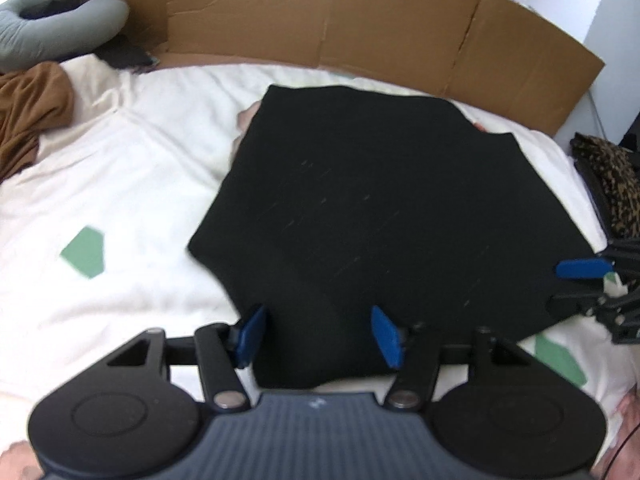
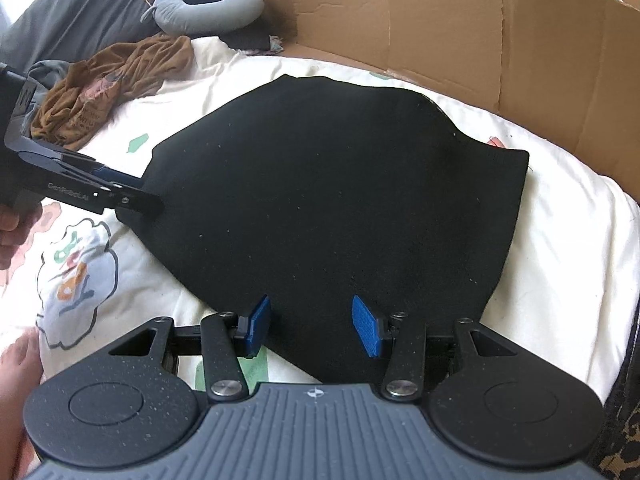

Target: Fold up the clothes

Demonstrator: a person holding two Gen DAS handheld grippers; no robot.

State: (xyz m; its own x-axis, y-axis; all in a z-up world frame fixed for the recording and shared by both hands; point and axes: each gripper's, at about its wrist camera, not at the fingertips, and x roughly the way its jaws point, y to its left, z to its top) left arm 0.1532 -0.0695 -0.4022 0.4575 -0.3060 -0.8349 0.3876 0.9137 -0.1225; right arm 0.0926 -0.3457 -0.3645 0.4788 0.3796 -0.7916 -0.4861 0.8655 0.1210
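Note:
A black garment (image 1: pixel 384 208) lies flat on the white bed cover (image 1: pixel 120 184), folded into a broad many-sided shape. It also shows in the right wrist view (image 2: pixel 340 192). My left gripper (image 1: pixel 318 334) is open, its blue pads astride the garment's near edge. My right gripper (image 2: pixel 312 326) is open too, its pads over the garment's near edge. The right gripper also shows at the right edge of the left wrist view (image 1: pixel 576 286). The left gripper also shows in the right wrist view (image 2: pixel 140 194) at the garment's left corner.
A brown crumpled garment (image 2: pixel 116 80) lies at the far left of the bed. A grey neck pillow (image 2: pixel 208 4) sits behind it. A cardboard wall (image 1: pixel 360 28) stands along the far side. A leopard-print item (image 1: pixel 612 180) is at the right.

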